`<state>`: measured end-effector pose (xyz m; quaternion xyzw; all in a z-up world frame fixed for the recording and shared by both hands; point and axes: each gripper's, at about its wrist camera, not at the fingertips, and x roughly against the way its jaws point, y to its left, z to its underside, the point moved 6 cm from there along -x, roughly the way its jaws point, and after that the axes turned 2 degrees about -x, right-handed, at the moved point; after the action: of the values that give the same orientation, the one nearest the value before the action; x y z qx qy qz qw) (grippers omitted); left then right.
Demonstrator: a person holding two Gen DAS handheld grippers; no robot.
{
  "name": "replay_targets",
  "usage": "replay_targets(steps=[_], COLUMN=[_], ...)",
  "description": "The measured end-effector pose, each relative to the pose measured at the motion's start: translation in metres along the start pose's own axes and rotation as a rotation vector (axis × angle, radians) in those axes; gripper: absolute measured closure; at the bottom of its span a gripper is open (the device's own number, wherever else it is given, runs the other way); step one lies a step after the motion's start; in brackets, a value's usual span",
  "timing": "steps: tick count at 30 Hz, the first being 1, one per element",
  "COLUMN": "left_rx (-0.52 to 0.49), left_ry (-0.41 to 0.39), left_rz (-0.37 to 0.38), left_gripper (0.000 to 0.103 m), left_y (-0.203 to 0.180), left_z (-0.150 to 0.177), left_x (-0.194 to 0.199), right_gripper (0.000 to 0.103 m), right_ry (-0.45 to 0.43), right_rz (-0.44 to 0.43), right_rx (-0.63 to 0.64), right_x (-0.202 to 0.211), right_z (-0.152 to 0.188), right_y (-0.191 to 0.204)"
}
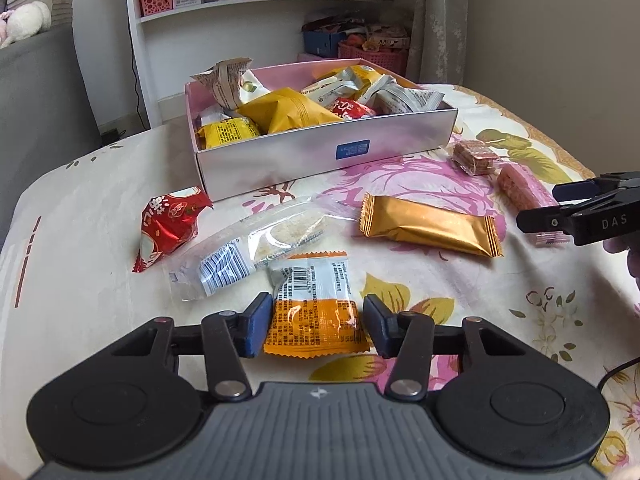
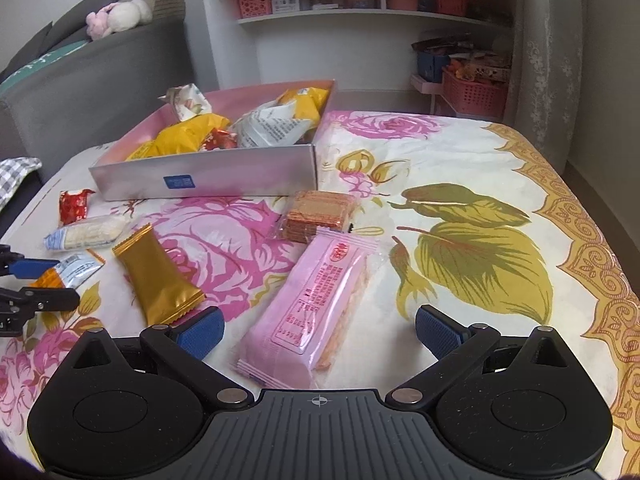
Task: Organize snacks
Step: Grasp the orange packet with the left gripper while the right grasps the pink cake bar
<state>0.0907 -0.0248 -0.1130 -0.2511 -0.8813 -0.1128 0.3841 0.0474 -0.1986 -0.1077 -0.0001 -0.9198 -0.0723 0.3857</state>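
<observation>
Progress: we judged the job part done. We counted a heap of packets already in the box [image 1: 280, 160], at least seven, and six more loose on the cloth [image 2: 460, 160] in front of it.
Left gripper [image 1: 316, 322]: we saw its pads either side of the orange packet [image 1: 316, 320], touching or all but touching the wrapper; no earlier view, so we noted only that. Packet lay flat on the cloth, not lifted.
Right gripper [image 2: 318, 332]: we found the fingers wide, nothing between the pads. It hovered over the near end of the pink bar [image 2: 312, 304], which lay slantwise below it.
Left to do: red packet [image 1: 172, 228], clear bar [image 1: 256, 248], orange packet, gold bar [image 1: 430, 226], wafers [image 2: 318, 216], pink bar. All sat near the box, outside it.
Next, our guess: lift the orange packet into the box, then close on the pink bar.
Hidden: we could not tell whether the left pads truly pinched the wrapper or only flanked it. Box floor was covered, so deeper packets went uncounted. Print on the wrappers was too small to read. Right gripper was cut off at the frame edge in the left view, with a hand behind it barely showing.
</observation>
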Motion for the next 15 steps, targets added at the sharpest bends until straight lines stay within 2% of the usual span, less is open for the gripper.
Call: replay_targets(steps=[7, 12, 15], left_rx=[0.065, 0.078, 0.085], left_ry=[0.020, 0.043, 0.051], left_rz=[-0.066, -0.106, -0.113], left_gripper=[0.056, 0.061, 0.062], left_y=[-0.003, -0.012, -0.015], left_z=[-0.005, -0.007, -0.007], left_x=[-0.004, -0.004, -0.005], right_gripper=[0.004, 0.013, 0.024], right_ry=[0.003, 0.008, 0.005], right_rz=[0.015, 0.024, 0.026], right_rx=[-0.008, 0.028, 0.041], right_x=[-0.002, -0.004, -0.004], right_z=[-0.002, -0.003, -0.004], right_y=[-0.001, 0.007, 0.010])
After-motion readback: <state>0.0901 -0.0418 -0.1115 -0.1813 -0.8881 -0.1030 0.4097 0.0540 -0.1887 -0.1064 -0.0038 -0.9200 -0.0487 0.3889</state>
